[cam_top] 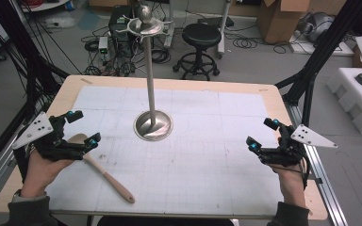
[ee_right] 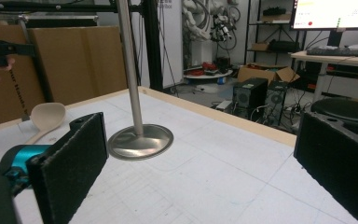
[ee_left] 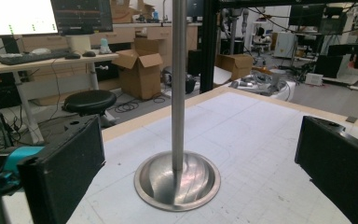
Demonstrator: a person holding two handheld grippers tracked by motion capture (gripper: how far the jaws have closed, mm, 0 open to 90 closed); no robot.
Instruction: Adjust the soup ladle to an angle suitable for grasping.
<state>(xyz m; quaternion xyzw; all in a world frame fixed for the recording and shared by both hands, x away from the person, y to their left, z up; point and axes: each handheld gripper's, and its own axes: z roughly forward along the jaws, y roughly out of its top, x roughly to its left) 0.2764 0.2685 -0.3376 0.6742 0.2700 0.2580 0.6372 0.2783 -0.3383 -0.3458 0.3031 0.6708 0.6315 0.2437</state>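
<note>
A pale wooden tabletop point(cam_top: 70, 92) has a big white gridded mat point(cam_top: 207, 155) on it. In the middle stands a tall shiny metal pole stand with a round dish base point(cam_top: 152, 125). At its top is a ring of hooks with a round knob.

The left black gripper point(cam_top: 84, 127) is on the left side, held in a hand, with its jaws apart. A light wooden spoon point(cam_top: 104, 171) lies just beside it, its bowl under the gripper.

The right black gripper point(cam_top: 262, 133) is on the right side, well apart from the stand, jaws apart too. A black round stool point(cam_top: 200, 36) stands on the floor behind the tabletop.
</note>
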